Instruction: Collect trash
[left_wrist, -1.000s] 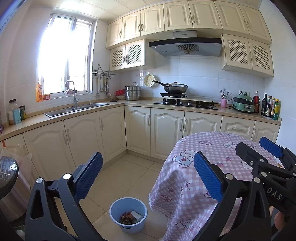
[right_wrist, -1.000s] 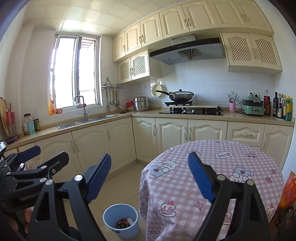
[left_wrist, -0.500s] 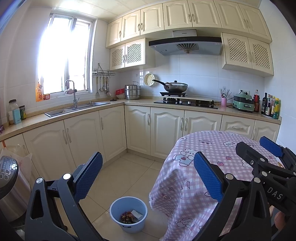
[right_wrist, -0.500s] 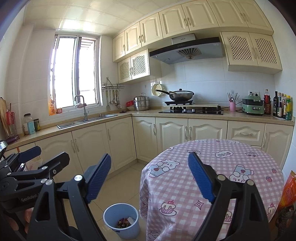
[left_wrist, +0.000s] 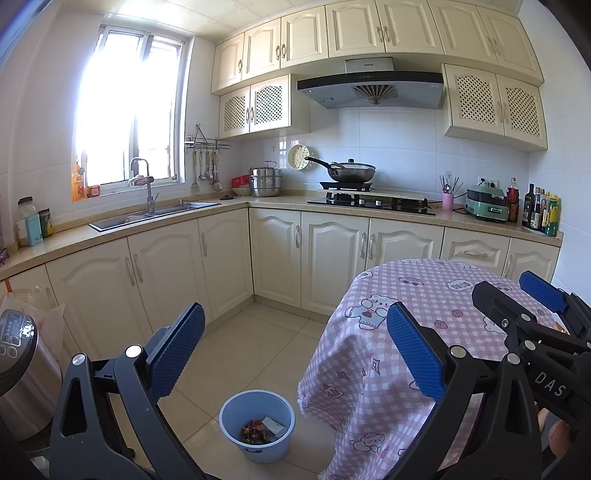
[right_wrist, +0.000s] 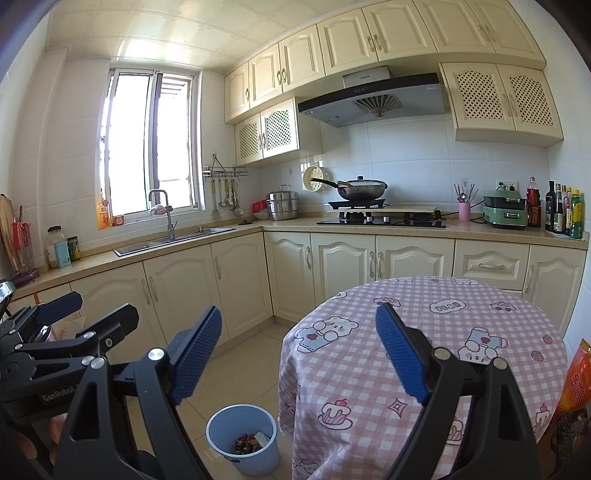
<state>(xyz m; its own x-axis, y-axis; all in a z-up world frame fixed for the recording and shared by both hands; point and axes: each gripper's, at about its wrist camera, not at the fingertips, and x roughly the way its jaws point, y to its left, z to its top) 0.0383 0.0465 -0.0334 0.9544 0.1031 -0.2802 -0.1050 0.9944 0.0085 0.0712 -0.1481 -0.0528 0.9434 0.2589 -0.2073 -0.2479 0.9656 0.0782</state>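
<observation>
A light blue trash bin (left_wrist: 266, 453) stands on the tiled floor, low between my two grippers, beside a round table in a pink checked cloth (left_wrist: 424, 295). Food scraps and a white wrapper (left_wrist: 263, 430) lie in it. My left gripper (left_wrist: 293, 314) is held above and behind the bin, open, with nothing between its blue pads. My right gripper (right_wrist: 298, 314) is open and empty too, and the bin (right_wrist: 255, 466) and table (right_wrist: 424, 332) show beyond it. Each gripper appears at the edge of the other's view: the right gripper (left_wrist: 513, 295), the left gripper (right_wrist: 92, 308).
Cream base cabinets (left_wrist: 221, 266) run along the back and left under a counter with a sink (left_wrist: 147, 218) and a hob. A steel appliance (left_wrist: 18, 369) and a white plastic bag (left_wrist: 48, 317) stand at the left. An orange snack bag (right_wrist: 576, 387) sits at the right edge.
</observation>
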